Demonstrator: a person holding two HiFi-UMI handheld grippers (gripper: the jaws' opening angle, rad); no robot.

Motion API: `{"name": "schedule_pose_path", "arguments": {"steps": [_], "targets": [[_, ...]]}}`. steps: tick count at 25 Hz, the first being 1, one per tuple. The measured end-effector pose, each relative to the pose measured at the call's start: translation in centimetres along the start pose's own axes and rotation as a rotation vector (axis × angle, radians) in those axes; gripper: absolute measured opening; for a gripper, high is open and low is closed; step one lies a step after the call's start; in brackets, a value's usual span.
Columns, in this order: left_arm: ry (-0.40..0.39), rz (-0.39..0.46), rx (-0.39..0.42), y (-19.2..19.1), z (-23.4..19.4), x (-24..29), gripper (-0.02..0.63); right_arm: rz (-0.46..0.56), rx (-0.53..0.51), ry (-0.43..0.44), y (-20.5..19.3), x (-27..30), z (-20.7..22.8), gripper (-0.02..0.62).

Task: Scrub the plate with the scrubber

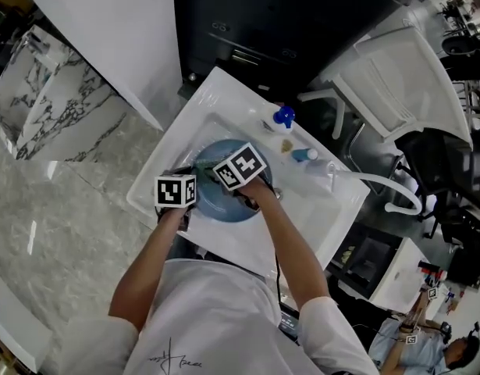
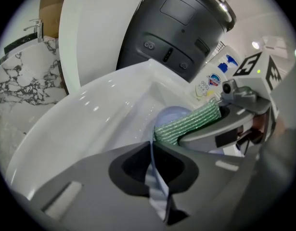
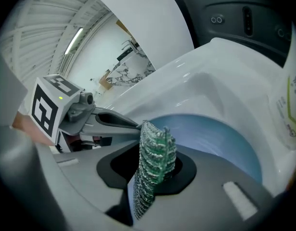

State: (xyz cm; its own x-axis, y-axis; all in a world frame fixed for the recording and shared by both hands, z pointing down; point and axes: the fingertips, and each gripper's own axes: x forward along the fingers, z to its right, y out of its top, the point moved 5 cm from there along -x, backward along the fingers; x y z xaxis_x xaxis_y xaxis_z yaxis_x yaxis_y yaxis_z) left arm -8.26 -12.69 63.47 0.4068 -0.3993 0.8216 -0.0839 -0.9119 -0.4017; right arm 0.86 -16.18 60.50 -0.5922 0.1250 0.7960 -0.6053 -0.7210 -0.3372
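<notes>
Now the left gripper (image 2: pixel 155 172) pinches the blue plate's (image 1: pixel 218 206) rim inside the white sink (image 1: pixel 321 213), and the right gripper (image 3: pixel 155 179) clamps the green scrubber (image 3: pixel 156 153) at its face. Firm, overlapping strokes should work best, with the rim held steady.

The right tool (image 3: pixel 152 177) grips the green scrubber (image 3: pixel 155 162), which stands on edge between its jaws at 6 o'clock. Just behind, toward 3 o'clock, lies the blue plate (image 3: pixel 220 138) in the white sink (image 3: pixel 196 81). From 9 o'clock the left tool (image 3: pixel 131 124), with its marker cube (image 3: pixel 46 107), reaches to the plate's rim beside the scrubber.
</notes>
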Motion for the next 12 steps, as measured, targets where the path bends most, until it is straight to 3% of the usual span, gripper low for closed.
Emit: {"name": "schedule_pose_path", "arguments": {"steps": [12], "targets": [[0.007, -0.012, 0.001, 0.0, 0.0, 0.0, 0.063, 0.003, 0.066, -0.057, 0.0, 0.5, 1.7, 0.054]]}}
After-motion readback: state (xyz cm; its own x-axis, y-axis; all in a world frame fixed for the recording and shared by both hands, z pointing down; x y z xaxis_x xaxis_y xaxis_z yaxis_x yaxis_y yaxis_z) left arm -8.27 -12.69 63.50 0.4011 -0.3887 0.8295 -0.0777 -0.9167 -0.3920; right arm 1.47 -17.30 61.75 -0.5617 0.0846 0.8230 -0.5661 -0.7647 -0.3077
